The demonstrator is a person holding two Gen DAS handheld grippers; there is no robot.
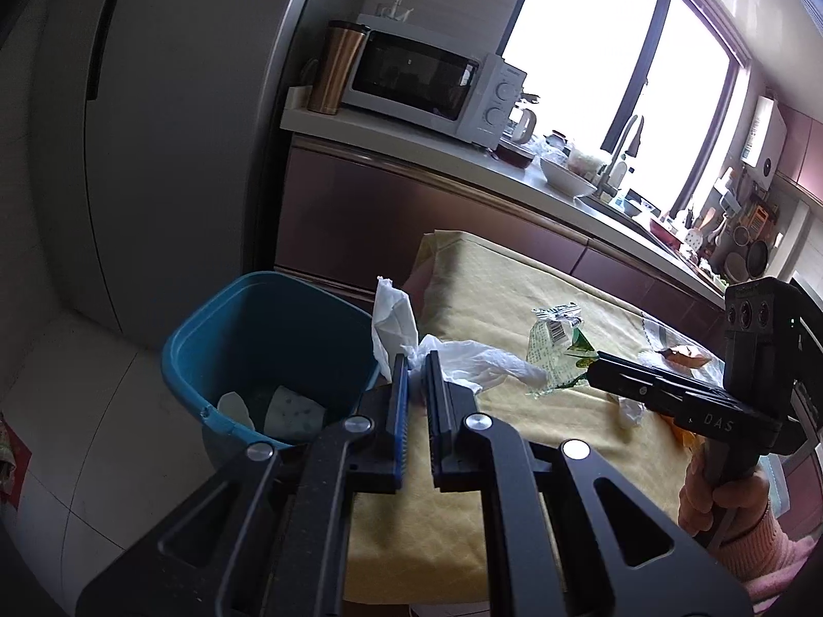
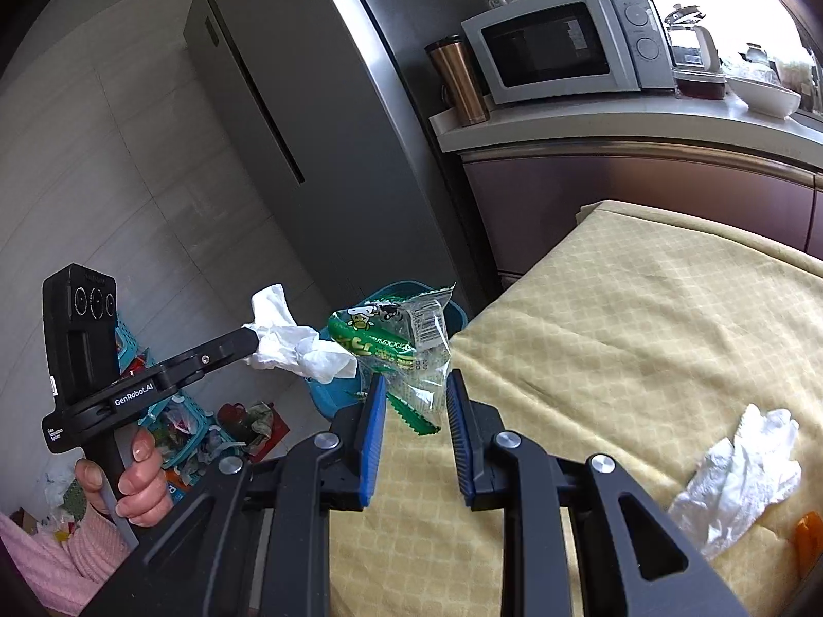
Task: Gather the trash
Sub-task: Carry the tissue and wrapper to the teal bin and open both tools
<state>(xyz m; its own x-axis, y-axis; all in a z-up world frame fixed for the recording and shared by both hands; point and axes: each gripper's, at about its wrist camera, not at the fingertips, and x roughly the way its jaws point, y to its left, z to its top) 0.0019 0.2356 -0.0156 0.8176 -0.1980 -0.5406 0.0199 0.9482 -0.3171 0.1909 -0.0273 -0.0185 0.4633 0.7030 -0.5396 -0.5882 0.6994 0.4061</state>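
My left gripper (image 1: 417,365) is shut on a crumpled white tissue (image 1: 396,324) and holds it near the rim of the blue trash bin (image 1: 221,329), which holds some white scraps. My right gripper (image 2: 415,388) is shut on a green and clear snack wrapper (image 2: 401,339) and holds it above the table's left edge, close beside the tissue (image 2: 288,339). The wrapper also shows in the left wrist view (image 1: 558,349). The bin (image 2: 334,396) is mostly hidden behind the wrapper. A second crumpled tissue (image 2: 740,468) lies on the yellow tablecloth (image 2: 643,319).
An orange scrap (image 2: 810,540) lies by the second tissue. A grey fridge (image 1: 170,118) stands behind the bin. A counter with a microwave (image 1: 427,77), a copper tumbler (image 1: 337,67) and bowls runs behind the table. Baskets of clutter (image 2: 190,427) sit on the floor.
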